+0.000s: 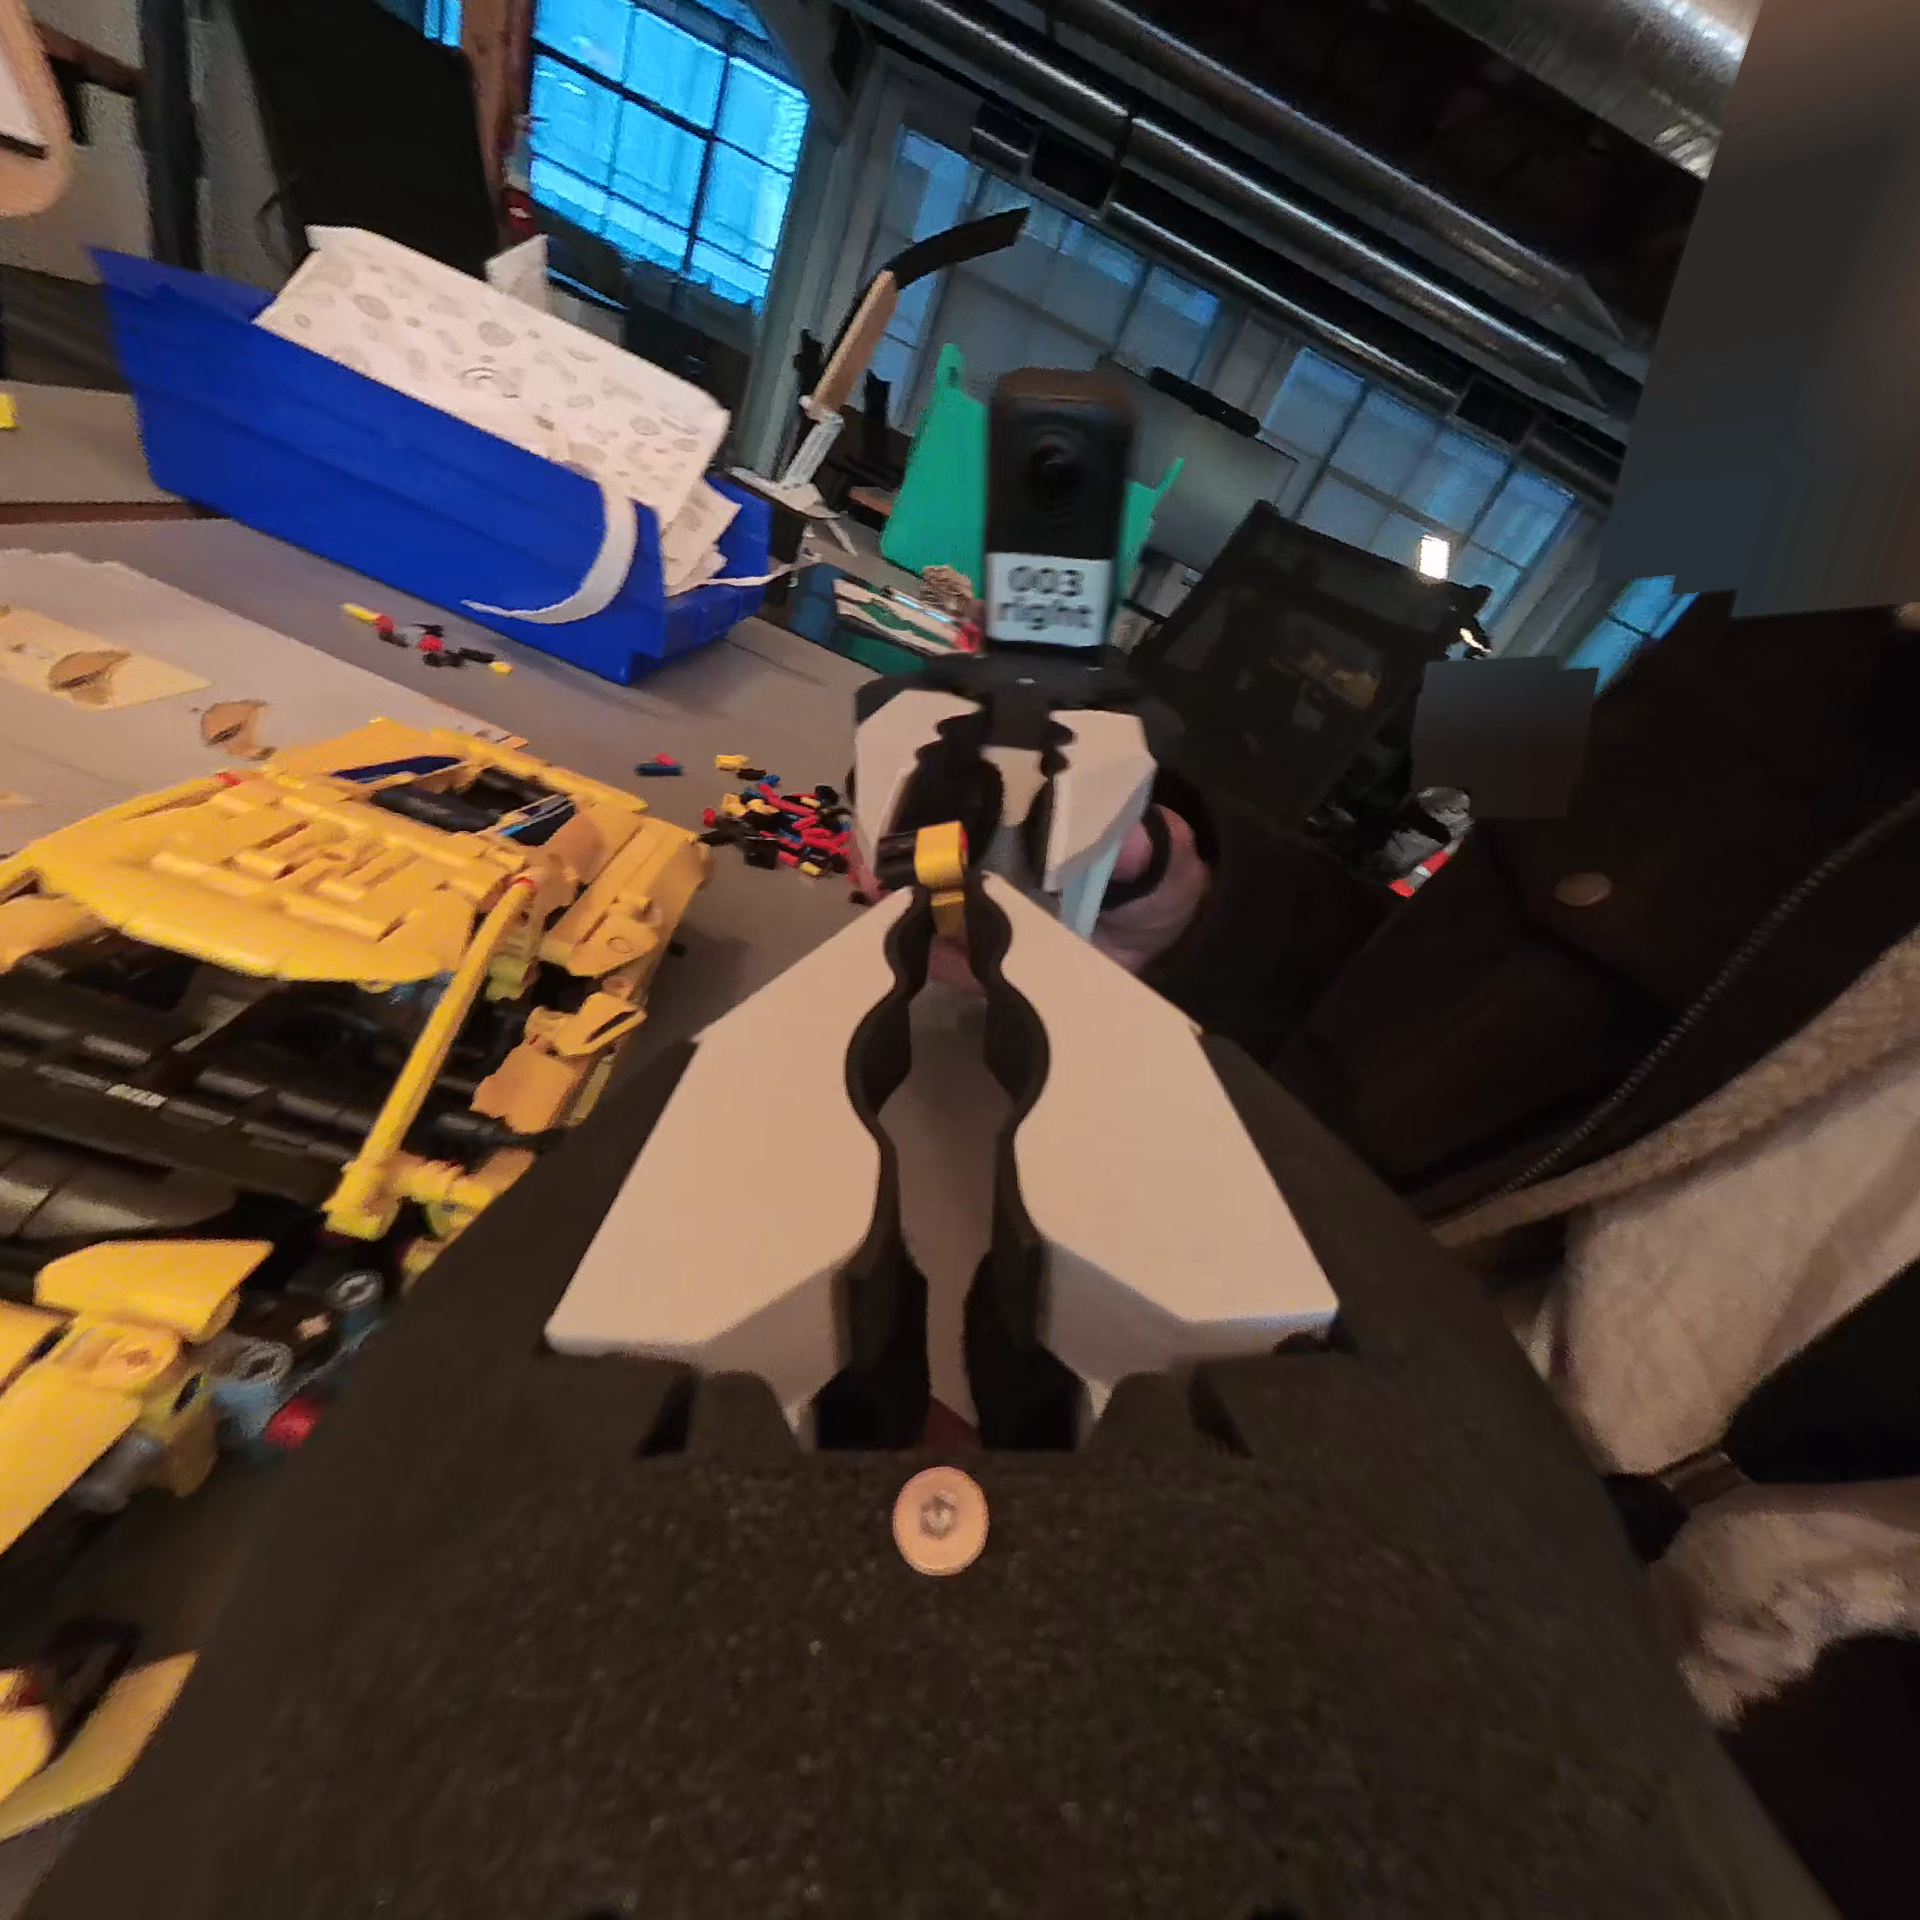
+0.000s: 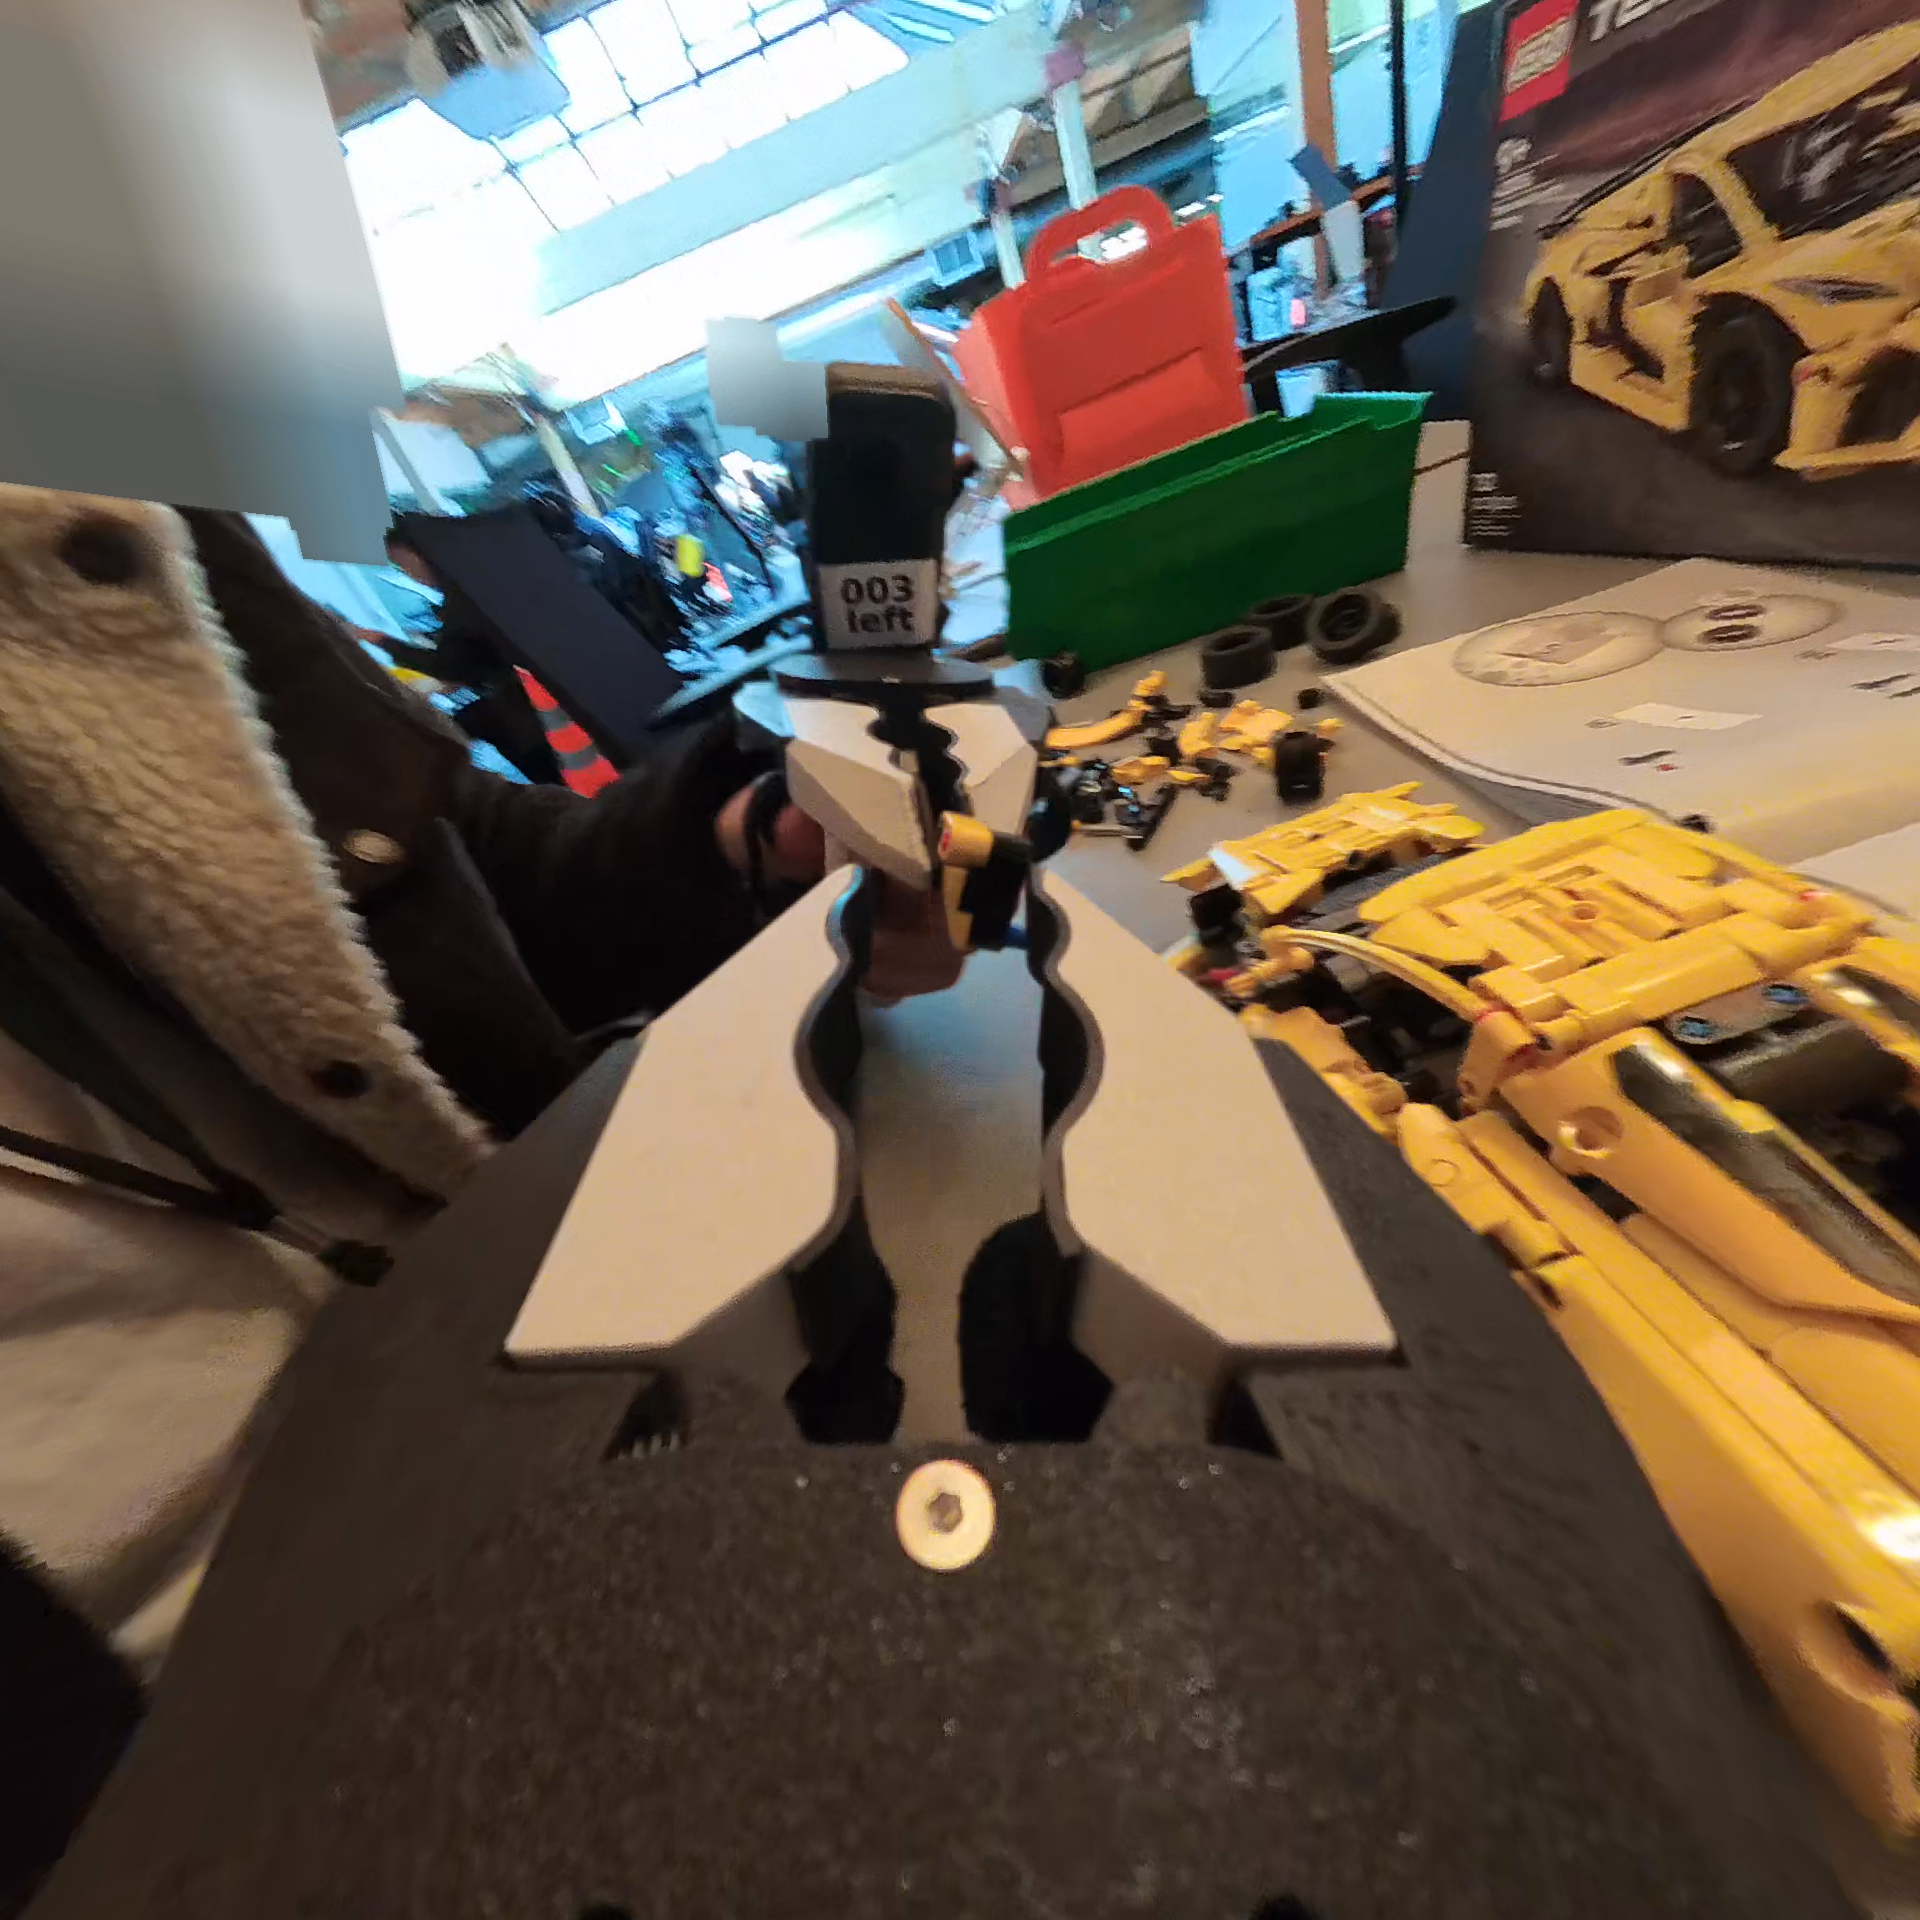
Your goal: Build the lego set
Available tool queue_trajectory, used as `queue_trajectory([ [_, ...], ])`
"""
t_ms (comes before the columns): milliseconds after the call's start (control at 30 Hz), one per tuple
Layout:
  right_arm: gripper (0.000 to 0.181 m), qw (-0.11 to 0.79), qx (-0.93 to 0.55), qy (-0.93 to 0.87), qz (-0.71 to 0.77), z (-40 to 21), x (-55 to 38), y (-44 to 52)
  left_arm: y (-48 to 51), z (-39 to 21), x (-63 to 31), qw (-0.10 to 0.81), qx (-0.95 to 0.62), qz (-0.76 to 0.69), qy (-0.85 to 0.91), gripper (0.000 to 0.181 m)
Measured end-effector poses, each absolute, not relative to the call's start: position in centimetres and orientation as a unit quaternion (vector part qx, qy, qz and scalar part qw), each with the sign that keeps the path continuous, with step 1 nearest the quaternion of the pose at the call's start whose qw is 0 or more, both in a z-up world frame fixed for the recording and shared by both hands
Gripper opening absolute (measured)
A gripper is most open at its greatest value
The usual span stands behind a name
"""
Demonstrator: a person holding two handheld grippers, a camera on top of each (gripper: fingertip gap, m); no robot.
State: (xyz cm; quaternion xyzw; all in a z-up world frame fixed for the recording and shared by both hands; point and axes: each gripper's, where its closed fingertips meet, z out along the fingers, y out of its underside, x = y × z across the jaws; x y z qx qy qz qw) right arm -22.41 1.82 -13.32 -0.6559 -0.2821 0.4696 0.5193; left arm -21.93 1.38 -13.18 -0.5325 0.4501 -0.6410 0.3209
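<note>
My left gripper [image 1: 940,899] is shut on a small yellow and black lego piece [image 1: 941,860], held in the air over the table. My right gripper [image 2: 945,894] faces it tip to tip, and its jaws stand apart around the same piece [image 2: 971,873]. The piece touches the right-hand pad, with a gap on its other side. The opposite gripper shows in each view: the right one [image 1: 987,790] and the left one [image 2: 920,805]. The part-built yellow lego car [image 1: 312,935] lies on the table beside them, and also shows in the right wrist view [image 2: 1558,987].
Loose small bricks [image 1: 790,821] lie past the car, and yellow and black parts [image 2: 1174,748] with black tyres [image 2: 1299,629] beyond them. A blue bin [image 1: 416,488] with paper, a green bin [image 2: 1205,530], the set's box [image 2: 1704,281] and instruction sheets [image 2: 1621,675] stand around. A person's coat [image 2: 208,831] is close. Only a small space, under 4 cm, lies between the two pairs of fingers.
</note>
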Motion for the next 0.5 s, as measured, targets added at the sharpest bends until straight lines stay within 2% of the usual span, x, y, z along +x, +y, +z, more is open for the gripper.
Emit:
queue_trajectory([
  [233, 0.029, 0.585, -0.712, -0.335, 0.195, -15.4, -21.4, 4.2, 4.1, -14.1, -22.1, 0.29, -0.592, -0.651, 0.377, 0.006],
  [400, 0.037, 0.589, -0.729, -0.322, 0.139, -15.5, -22.4, 4.8, 4.7, -14.2, -22.0, 0.272, -0.609, -0.661, 0.344, 0.006],
  [500, 0.031, 0.59, -0.737, -0.303, 0.131, -15.5, -23.0, 5.2, 4.8, -14.2, -22.0, 0.266, -0.611, -0.666, 0.335, 0.006],
])
